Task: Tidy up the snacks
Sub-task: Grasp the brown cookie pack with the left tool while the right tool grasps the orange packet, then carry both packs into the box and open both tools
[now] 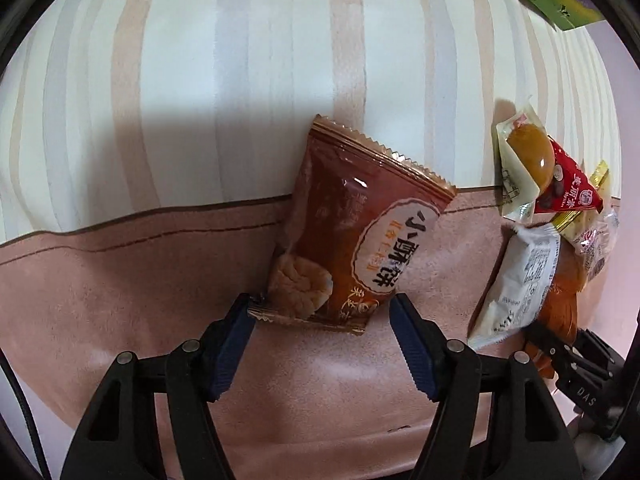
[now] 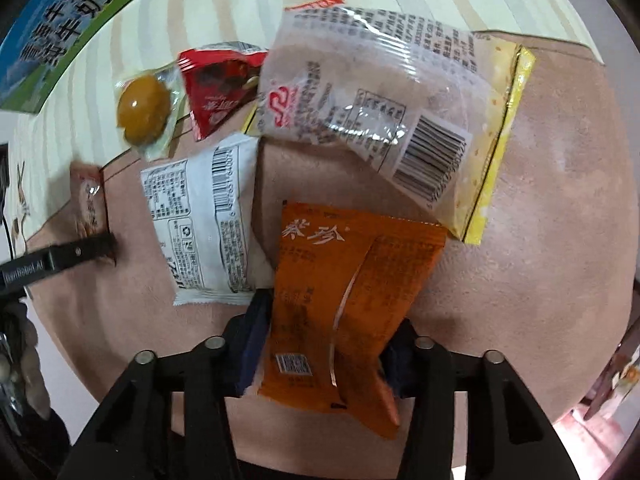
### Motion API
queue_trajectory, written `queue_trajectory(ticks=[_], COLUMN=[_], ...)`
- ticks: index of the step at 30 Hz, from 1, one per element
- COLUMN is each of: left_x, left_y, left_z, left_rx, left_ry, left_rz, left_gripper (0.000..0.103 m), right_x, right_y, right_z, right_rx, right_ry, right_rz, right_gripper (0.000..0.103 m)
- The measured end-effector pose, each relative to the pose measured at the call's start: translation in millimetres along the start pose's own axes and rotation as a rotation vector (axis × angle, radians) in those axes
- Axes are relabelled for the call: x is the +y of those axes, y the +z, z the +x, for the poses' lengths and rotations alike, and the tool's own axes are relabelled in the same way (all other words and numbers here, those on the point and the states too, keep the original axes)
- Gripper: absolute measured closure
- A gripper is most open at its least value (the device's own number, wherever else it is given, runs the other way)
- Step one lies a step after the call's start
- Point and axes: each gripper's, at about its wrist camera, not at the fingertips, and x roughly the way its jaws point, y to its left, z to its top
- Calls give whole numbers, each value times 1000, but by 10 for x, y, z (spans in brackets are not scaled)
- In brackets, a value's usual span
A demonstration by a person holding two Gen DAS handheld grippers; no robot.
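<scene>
A brown pastry packet point(image 1: 352, 236) lies on the pink cloth point(image 1: 120, 280), its near end between the fingers of my open left gripper point(image 1: 322, 312); the left pad touches its corner. My right gripper point(image 2: 324, 344) is shut on an orange packet point(image 2: 344, 300). Beside it lie a white packet point(image 2: 204, 216), a clear bread packet point(image 2: 380, 108), a red packet point(image 2: 216, 88) and a sealed braised egg point(image 2: 142, 108). The same pile shows at the right of the left wrist view, with the white packet point(image 1: 516, 280) nearest.
A striped cream cloth point(image 1: 240, 80) covers the far part of the surface. A green and blue milk carton box point(image 2: 60, 28) stands at the far left of the right wrist view. The left gripper's arm point(image 2: 60, 258) reaches in there.
</scene>
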Motion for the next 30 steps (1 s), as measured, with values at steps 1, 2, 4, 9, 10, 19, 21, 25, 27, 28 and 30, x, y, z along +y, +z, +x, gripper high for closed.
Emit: queue_trajectory(ticks=[1,2,4,9,10,19,21,25,27,28,30], left_x=[84,78,-302,-646,-702,-1043,-1059,-988,-1002,-1004,-858], left_y=[-86,-105,-17,-35,-10,327,344,262,281,255,158], left_z=[47,38,73,-314,-308,-186,-193,-295,-304,-314,-222], left_rx=[-1,-3,-21,-116,-122,-105,-119,-131,-132,-133,-136], left_ry=[7,16,36,120,138,176,178,186,183,182,184], left_rz=[4,9,34,170,189,191,189,189,190,188,188], left_gripper=[35,35,35,31,30,30,34,42,43,43,43], right_x=[11,8,56,130,52,-88,-69,-75,-117,-127,-123], right_y=[29,69,103,171,187,240,221,192,179,177,168], right_z=[18,39,49,92,19,3,10,25,67,88,91], right_rx=[-1,-1,-4,-6,-7,-30,-35,-40,-40,-40,-40], right_ry=[-5,-14,-29,3,9,7,-8,-14,-14,-16,-23], right_rz=[8,9,9,48,57,79,75,69,69,67,63], right_gripper=[42,41,40,38,37,38,41,44,44,44,44])
